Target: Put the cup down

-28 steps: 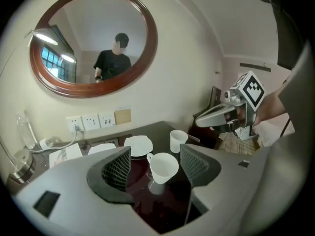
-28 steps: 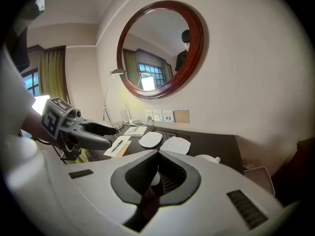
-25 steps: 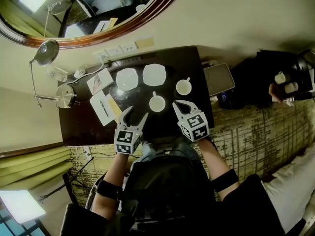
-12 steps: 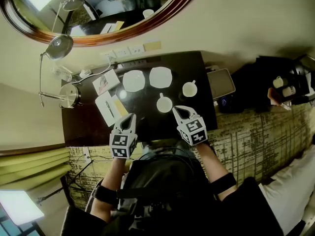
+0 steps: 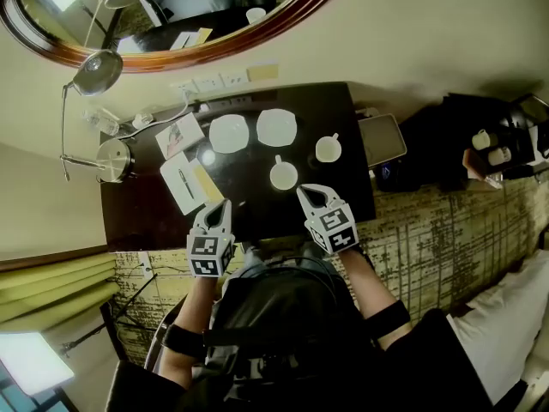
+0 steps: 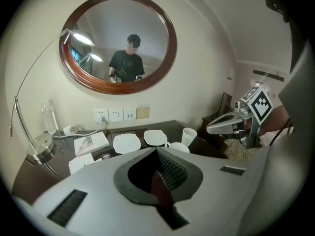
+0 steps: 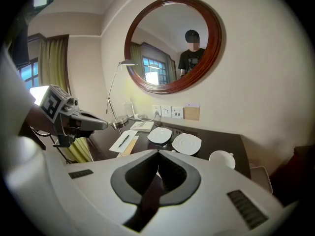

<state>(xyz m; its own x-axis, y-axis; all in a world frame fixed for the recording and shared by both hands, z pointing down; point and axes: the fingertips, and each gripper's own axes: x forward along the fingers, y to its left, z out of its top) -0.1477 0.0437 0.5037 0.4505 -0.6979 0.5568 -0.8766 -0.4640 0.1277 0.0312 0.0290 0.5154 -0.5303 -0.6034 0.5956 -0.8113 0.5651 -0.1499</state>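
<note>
Head view, biggest thing first?
– The dark desk [image 5: 141, 221], below the round mirror [image 5: 171, 24].
– The grippers?
– The left gripper [image 5: 225, 205] and the right gripper [image 5: 305, 193] hover over the desk's near edge, both clenched on nothing.
– Smaller things?
– Two saucers [image 5: 228, 133] at the back. The cup [image 5: 284, 175] stands upright on the desk, just ahead, between the grippers. A second cup [image 5: 328, 148] is farther right.
</note>
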